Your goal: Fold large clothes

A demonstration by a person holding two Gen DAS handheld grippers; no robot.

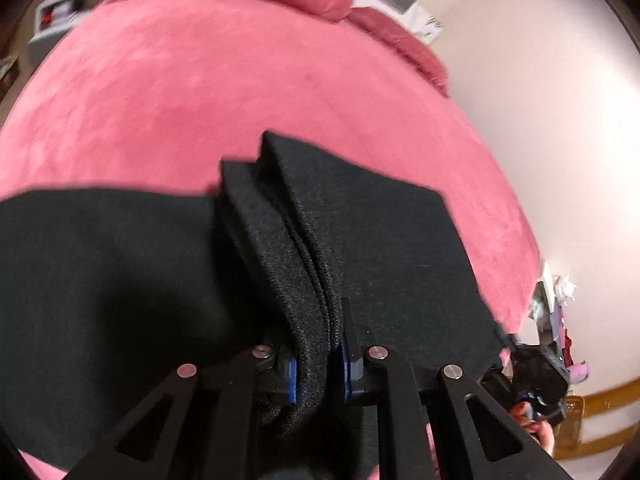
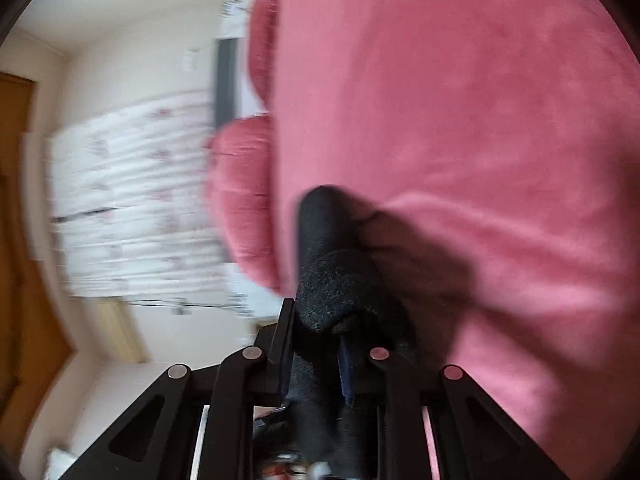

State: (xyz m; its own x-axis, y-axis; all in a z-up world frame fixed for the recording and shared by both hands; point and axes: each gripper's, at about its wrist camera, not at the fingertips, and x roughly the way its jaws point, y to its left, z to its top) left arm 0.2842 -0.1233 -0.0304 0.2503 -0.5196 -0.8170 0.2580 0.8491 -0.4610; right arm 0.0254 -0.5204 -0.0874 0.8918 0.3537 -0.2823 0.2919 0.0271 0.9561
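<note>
Across the pink bedspread (image 1: 168,92) that fills both views, a black knit garment (image 1: 100,264) hangs partly lifted and partly spread, its wide flat panel draping left in the left wrist view and a second panel falling right toward the bed's edge. Two matching pink pillows (image 2: 244,196) lie at the head of the bed, well apart from the work.

Between those panels the garment is gathered into several stacked layers, and the left tool (image 1: 320,368) is clamped narrow on that bunch, blue pads pressed against the knit on both sides. The right tool (image 2: 316,364) is likewise closed narrow on a rolled, thick fold of the same fabric (image 2: 336,264), which bulges out past its fingers. That view is blurred, so how deep the fabric sits between the pads cannot be told.

The main risk, as I judge it, is uneven layers. The left grip holds a thick stack, and an inner ply could slide out as the cloth is drawn taut, leaving a skewed fold. The right grip looks to be on a rounded roll rather than a flat edge; such a roll may unwind or slip free under tension. The loose panel near the bed's edge could also drag off the side and pull the fold crooked.
</note>
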